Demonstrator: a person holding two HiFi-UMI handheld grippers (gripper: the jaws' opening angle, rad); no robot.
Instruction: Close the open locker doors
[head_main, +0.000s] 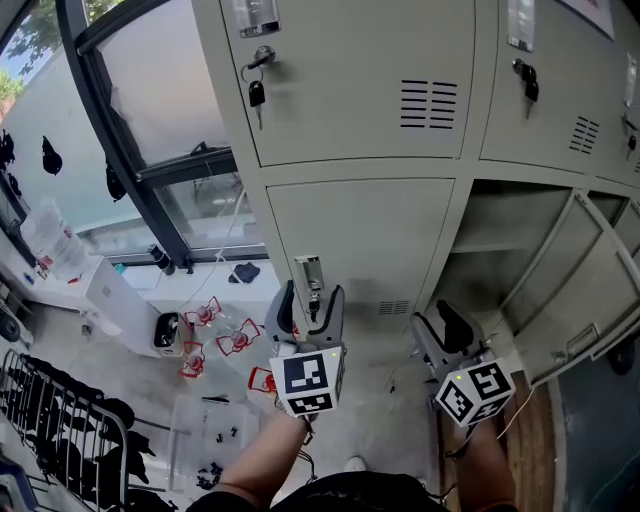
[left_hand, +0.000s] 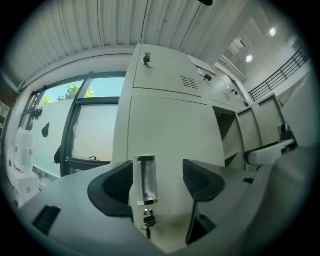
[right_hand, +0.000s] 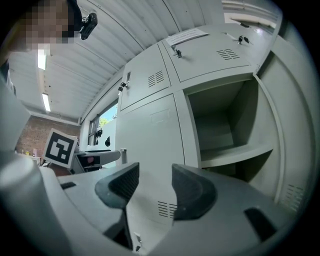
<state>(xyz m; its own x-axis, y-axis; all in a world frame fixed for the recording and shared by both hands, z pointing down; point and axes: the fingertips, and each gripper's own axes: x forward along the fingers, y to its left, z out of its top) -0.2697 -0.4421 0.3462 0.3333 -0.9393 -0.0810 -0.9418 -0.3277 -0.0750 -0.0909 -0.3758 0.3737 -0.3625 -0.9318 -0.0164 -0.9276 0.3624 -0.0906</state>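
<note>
Grey-beige sheet-metal lockers (head_main: 350, 80), two rows in view. Upper-row doors are shut, with an upper key (head_main: 257, 93) hanging in the lock.

The left claw (head_main: 310, 300) has its jaws spread, one either side of the pull handle (left_hand: 144, 180) on the shut lower door (head_main: 355, 235). The handle sits close to the left pad with a clear gap to the right pad. It is not pinched; contact can't be confirmed. A lower key (left_hand: 146, 220) hangs in the lock just below the handle.

The right claw (head_main: 442, 325) also has its jaws spread, with nothing btwn them. It faces the lower part of the same shut door, near the vent slots (right_hand: 165, 209).

An open compartment (head_main: 500, 225) lies immed. right of the shut door, with one shelf inside. The open locker door (head_main: 590, 290) is swung out to the right, hinged on its far side and apart from both claws.
</note>
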